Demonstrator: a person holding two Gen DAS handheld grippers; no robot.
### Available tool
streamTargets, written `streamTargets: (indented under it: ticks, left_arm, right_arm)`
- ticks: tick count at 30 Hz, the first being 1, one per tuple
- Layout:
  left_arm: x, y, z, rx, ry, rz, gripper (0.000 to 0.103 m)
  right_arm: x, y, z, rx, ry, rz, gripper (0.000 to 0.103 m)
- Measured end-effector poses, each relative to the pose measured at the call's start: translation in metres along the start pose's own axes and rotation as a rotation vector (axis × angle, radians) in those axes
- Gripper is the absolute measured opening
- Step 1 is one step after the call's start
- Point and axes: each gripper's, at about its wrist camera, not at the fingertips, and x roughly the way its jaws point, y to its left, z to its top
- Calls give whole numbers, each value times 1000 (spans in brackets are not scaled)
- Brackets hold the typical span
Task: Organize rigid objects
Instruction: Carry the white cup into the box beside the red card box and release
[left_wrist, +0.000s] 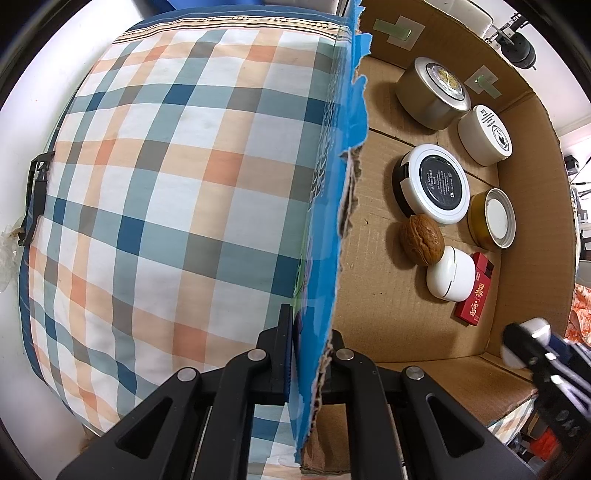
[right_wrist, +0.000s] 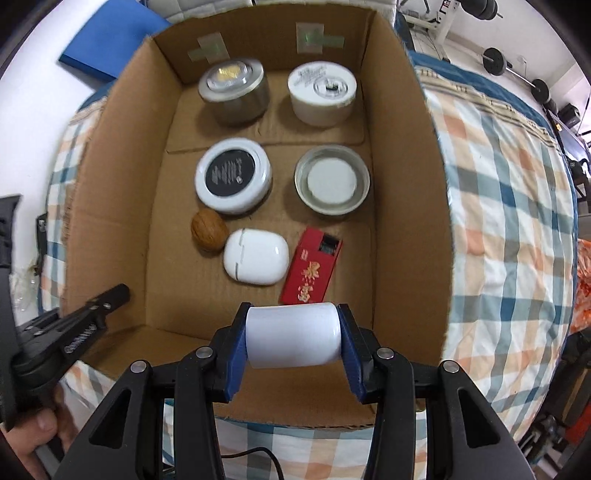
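Left hand-held gripper (left_wrist: 308, 350) clamped on box wall (left_wrist: 321, 236), box (right_wrist: 110, 206) on checked bed (right_wrist: 509, 206), walnut (right_wrist: 208, 230), white case (right_wrist: 256, 256), red pack (right_wrist: 311, 271) inside, right hand-held gripper (right_wrist: 293, 334) holding white cylinder (right_wrist: 293, 334) above box's near end.

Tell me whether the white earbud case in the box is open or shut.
Shut. In the right wrist view the earbud case lies flat on the box floor, its lid seam closed, between the walnut and red packet.
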Motion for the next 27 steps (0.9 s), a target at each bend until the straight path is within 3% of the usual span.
streamTargets:
  ticks: [5, 12, 13, 16, 19, 27]
  left_arm:
    - [0, 0, 0, 0, 0, 0, 5]
    - [0, 0, 0, 0, 0, 0, 5]
    - [0, 0, 0, 0, 0, 0, 5]
    - [0, 0, 0, 0, 0, 0, 5]
    - [1, 0, 0, 1, 0, 1, 5]
    - [1, 0, 1, 3, -1, 1, 5]
  right_arm:
    - [12, 5, -4, -5, 16, -43, 47]
    - [18, 5, -3, 21, 36, -29, 49]
    - [17, 5, -3, 27, 39, -25, 55]
    - [18, 5, -2, 35, 45, -4, 89]
    - [15, 3, -2, 50, 38, -2, 103]
    - [-4, 3, 2, 45, -27, -82, 103]
